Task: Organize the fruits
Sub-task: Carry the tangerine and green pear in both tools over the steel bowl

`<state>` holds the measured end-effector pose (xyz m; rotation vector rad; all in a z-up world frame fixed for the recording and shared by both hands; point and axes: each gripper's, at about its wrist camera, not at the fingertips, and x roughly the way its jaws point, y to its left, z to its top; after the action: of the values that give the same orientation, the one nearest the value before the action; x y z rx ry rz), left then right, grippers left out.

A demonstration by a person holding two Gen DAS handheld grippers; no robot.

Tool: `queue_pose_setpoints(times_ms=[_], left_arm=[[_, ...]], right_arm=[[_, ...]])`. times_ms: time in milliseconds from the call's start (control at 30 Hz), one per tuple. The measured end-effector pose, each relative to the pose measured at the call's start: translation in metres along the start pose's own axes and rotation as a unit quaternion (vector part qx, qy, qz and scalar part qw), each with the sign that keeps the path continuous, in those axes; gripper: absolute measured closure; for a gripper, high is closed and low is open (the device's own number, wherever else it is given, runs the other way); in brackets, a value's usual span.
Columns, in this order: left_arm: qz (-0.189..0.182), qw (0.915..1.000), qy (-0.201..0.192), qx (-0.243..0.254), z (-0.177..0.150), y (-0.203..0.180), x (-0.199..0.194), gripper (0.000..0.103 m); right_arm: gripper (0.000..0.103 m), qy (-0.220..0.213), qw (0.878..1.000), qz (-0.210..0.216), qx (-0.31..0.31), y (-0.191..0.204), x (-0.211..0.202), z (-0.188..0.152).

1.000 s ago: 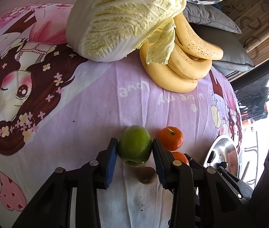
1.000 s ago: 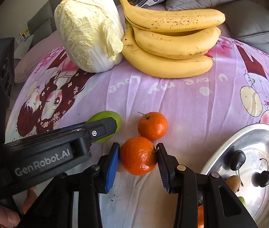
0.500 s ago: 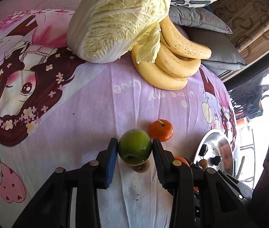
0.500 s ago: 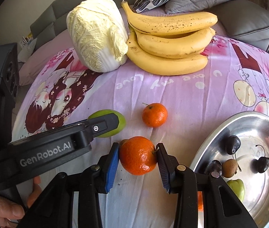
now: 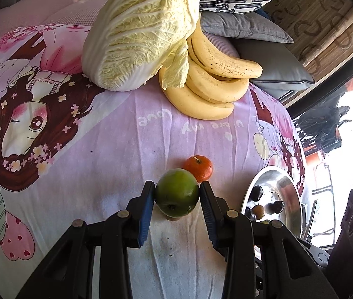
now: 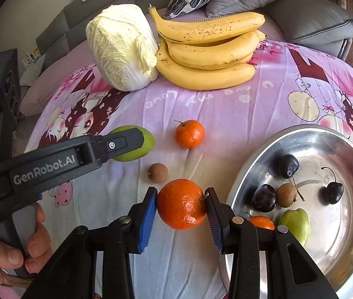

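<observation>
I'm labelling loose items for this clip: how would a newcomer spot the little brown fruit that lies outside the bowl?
Start at the steel bowl on the pink cartoon cloth and look just past its left rim in the right wrist view. The small brown fruit lies on the white patch, between the free mandarin and the mandarin in the right gripper. It is the smallest loose fruit, dull tan and rough, not glossy orange.

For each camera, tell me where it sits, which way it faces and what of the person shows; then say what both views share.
Left wrist: sits behind the left gripper, angled down over its green fruit toward the cabbage; no body shows.
Right wrist: behind the right gripper, angled down over its held mandarin, steel bowl at right; a hand shows.
Shared: bananas, loose mandarin, bowl, cabbage, green fruit.
</observation>
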<state>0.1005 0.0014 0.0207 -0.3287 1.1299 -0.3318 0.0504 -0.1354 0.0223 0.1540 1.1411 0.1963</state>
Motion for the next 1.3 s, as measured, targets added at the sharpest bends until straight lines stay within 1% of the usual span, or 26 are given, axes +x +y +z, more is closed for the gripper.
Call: queue_pose_setpoints(times_ms=[433,600,767,1000,1300], left_arm=[[-0.006,0.9997,-0.005,0.023,-0.010,-0.017,-0.009,0.064],[0.002,0.9997,-0.006,0.025,-0.015,-0.020,-0.014,0.064],[0.002,0.9995,-0.002,0.033,-0.022,-0.028,-0.018,0.064],[0.002,0.9984,0.007,0.056,-0.032,-0.050,-0.021,0.064],[-0.007,0.9954,0.022,0.093,-0.045,-0.086,-0.019,0.064]], right_arm=[[0.061,-0.003,1.000,0.000,0.017,-0.014,-0.021,-0.016],[0.062,-0.005,1.000,0.002,0.024,-0.020,-0.030,-0.024],[0.062,-0.004,1.000,0.000,0.031,-0.027,-0.037,-0.031],[0.062,-0.009,0.999,0.000,0.042,-0.043,-0.048,-0.042],[0.061,-0.018,0.997,-0.008,0.072,-0.077,-0.063,-0.053]])
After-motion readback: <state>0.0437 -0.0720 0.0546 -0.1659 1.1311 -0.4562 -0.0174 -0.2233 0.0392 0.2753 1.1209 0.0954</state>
